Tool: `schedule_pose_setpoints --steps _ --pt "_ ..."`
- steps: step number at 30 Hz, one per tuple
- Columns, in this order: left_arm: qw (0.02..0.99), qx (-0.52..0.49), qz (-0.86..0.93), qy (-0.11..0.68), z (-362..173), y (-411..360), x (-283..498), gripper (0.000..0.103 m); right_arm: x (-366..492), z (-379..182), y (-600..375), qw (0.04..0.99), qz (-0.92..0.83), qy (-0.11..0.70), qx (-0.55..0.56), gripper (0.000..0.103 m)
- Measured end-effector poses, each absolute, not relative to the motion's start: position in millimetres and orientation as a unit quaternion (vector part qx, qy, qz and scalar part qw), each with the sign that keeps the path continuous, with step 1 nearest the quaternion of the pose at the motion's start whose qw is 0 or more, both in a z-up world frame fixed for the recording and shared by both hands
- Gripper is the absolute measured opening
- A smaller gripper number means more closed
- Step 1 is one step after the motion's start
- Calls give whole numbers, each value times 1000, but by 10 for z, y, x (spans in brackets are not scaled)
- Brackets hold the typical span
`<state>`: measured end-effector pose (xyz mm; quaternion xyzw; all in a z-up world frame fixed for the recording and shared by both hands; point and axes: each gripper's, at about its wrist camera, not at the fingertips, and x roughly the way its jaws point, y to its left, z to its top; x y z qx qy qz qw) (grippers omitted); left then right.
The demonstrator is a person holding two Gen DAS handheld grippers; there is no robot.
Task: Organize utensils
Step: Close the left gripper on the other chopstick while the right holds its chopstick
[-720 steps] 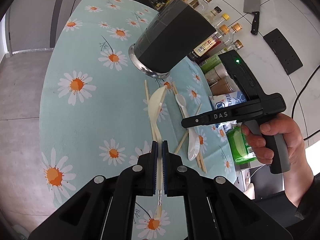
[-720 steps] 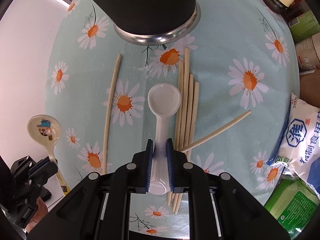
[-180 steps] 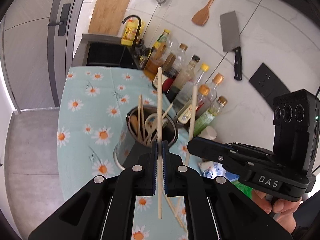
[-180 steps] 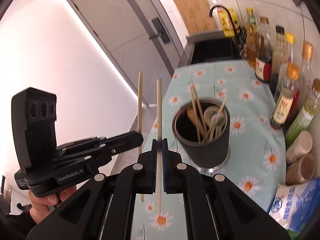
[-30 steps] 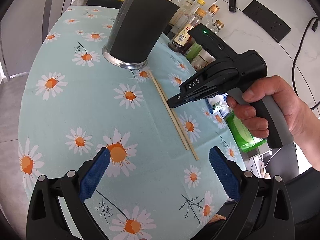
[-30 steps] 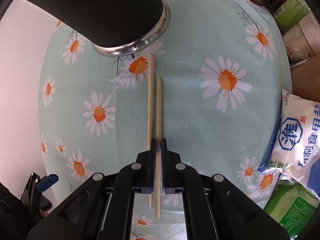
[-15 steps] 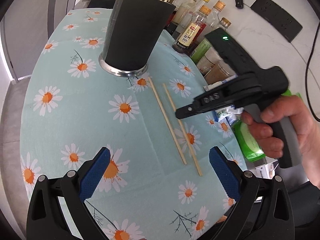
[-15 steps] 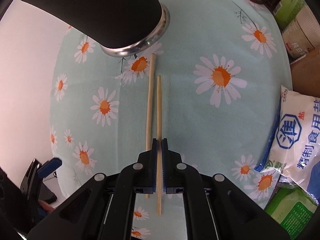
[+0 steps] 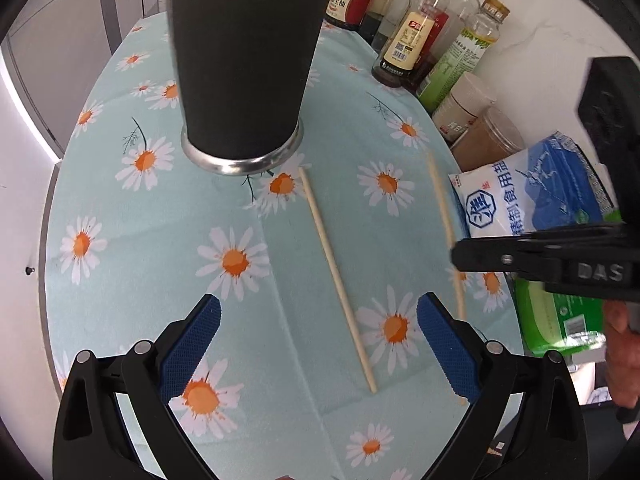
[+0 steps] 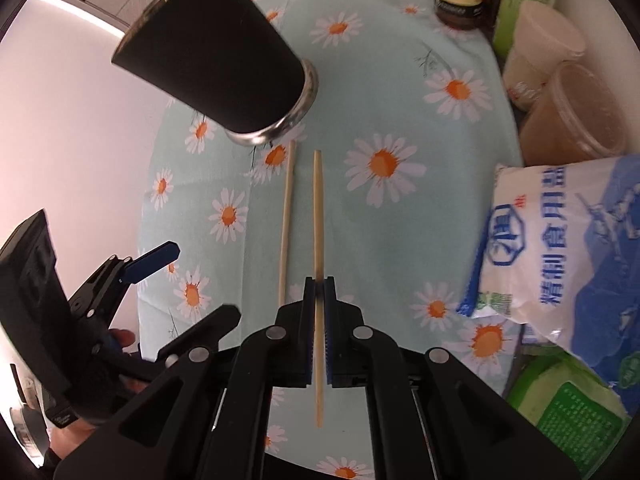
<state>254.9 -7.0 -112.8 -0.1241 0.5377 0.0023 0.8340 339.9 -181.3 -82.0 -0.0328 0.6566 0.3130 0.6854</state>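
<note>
Now right tongs (image 10: 318, 308) are clamping one chopstick (image 10: 318, 216); left tongs (image 9: 318, 344) are gaping empty over the other chopstick (image 9: 336, 276) lying near the holder (image 9: 244, 60).

Left gripper (image 9: 318, 344) is pointed steeply down, jaws spread wide with the blue pads (image 9: 192, 344) well apart and nothing touching them. In the right wrist view it sits out around 8 o'clock, a hand (image 10: 120, 356) wrapped on its handle. Right gripper (image 10: 318, 292) is also tipped steeply down, jaws clamped together on a chopstick (image 10: 318, 216) that sticks out past the tips toward 12 o'clock. From the left wrist view its body is at 3 o'clock, with the person's right hand (image 9: 620, 356) on the grip.
</note>
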Motion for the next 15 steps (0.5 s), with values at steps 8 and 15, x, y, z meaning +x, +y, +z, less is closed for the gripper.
schedule_pose_setpoints --steps 8,15 --pt "793 -132 31 593 -1320 -148 2943 60 3524 -731 -2242 684 324 653 41 5" --pt "761 -154 47 628 -1437 -115 3164 41 3509 -743 -2272 676 345 649 51 5"
